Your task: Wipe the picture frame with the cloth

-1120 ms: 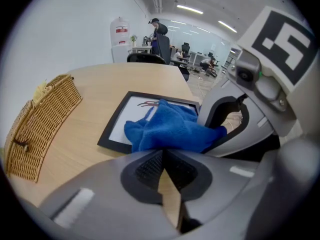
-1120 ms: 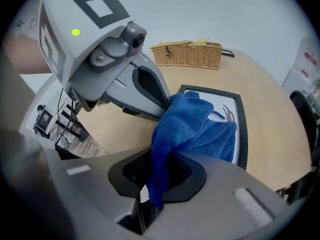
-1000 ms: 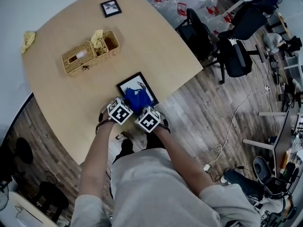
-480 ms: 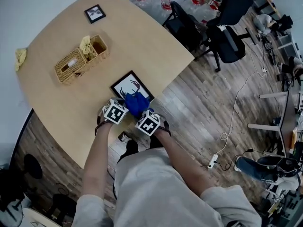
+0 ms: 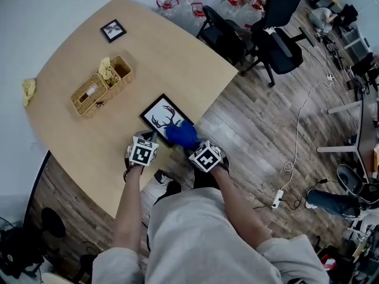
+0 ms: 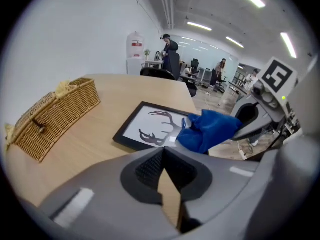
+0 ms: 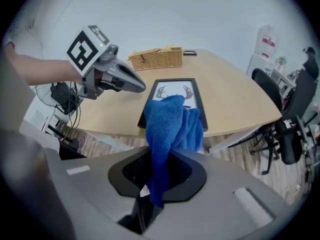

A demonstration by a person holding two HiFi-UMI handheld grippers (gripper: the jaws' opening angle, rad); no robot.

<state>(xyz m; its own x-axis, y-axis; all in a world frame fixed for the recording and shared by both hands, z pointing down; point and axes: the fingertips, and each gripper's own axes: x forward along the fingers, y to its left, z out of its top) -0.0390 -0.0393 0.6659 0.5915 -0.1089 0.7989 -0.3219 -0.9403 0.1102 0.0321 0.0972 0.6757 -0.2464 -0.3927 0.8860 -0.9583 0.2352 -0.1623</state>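
A pale wooden desk (image 5: 172, 52) fills the upper left of the head view. The picture frame (image 5: 159, 116), black-edged with an antler drawing on white, lies flat near the desk's lower right edge.

The right gripper (image 7: 159, 159) has its fingers (image 7: 131, 170) clamped on the blue cloth (image 7: 172, 121). One fold runs down between them and the rest bunches up in front. In the head view the cloth covers the frame's lower right corner, right at the desk's edge. In the left gripper view it sits on that corner and hangs partly past the edge, over the wooden floor (image 5: 260, 129). I cannot tell how firmly it presses on the glass.

The left gripper (image 6: 163, 151) is just beside the frame's near left side, low over bare desk. Its fingers (image 6: 147, 170) meet at the tips, and only desk shows in the narrow gap behind them. In the right gripper view it appears at the upper left, pointing toward the frame.

A wicker basket (image 5: 100, 84) stands left of centre on the desk, well apart from the frame, with something yellow in one compartment. A small frame (image 5: 112, 30) lies toward the upper left of the desk, and a yellow rag (image 5: 28, 89) lies at its left edge. Black office chairs (image 5: 272, 34) stand on the floor at the upper right.
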